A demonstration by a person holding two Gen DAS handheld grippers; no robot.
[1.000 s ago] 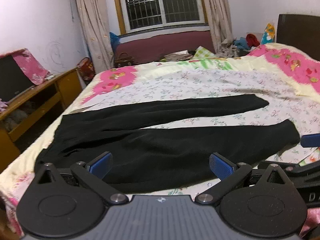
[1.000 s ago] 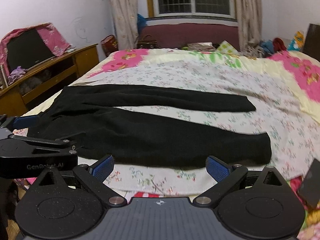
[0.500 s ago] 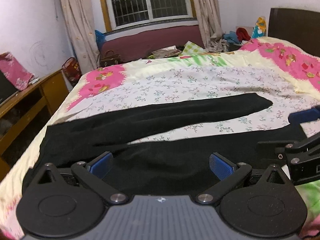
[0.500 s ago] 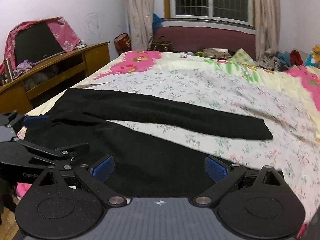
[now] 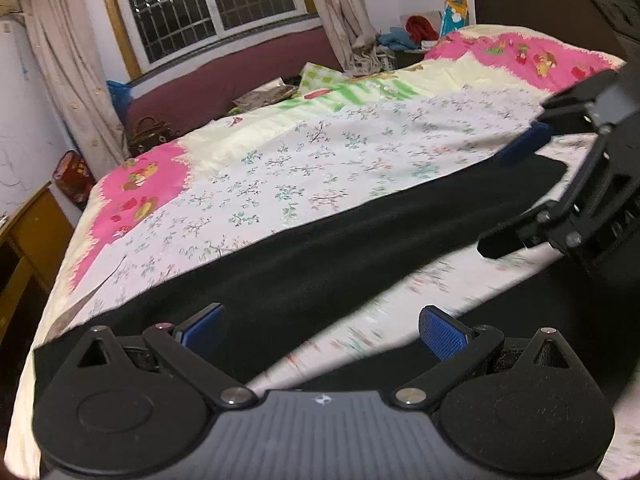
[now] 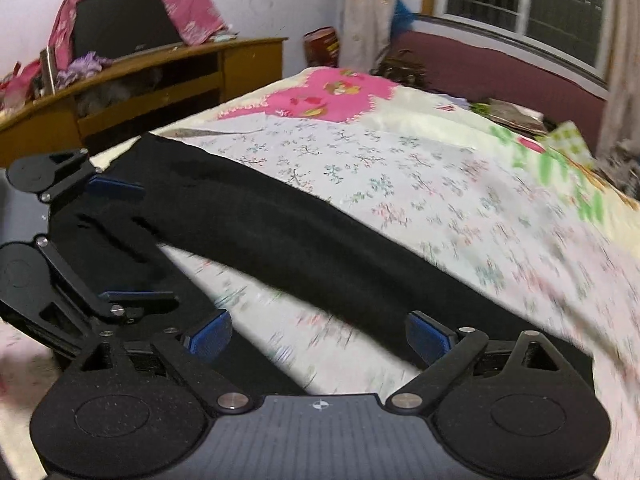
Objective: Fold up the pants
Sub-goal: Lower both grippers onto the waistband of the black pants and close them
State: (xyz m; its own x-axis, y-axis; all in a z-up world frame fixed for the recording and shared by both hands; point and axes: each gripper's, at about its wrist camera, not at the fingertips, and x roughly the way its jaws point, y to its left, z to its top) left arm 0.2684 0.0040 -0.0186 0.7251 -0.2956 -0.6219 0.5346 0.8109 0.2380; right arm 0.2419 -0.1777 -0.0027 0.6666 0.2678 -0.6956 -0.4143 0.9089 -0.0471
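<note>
Both jaws gape, right closing, above black pants (image 5: 360, 248) spread flat.

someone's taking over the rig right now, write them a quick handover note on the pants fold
Left gripper: open, empty, over the waist end of the black fabric pants.
Right gripper: wide but jaws closing, nothing pinched yet, low over the leg end.
Pants: flat on the floral bedsheet, the two legs apart with sheet showing between.
Done: pants laid out.
Left: grip a leg at both ends, lay it over the other, then fold lengthwise.
</note>
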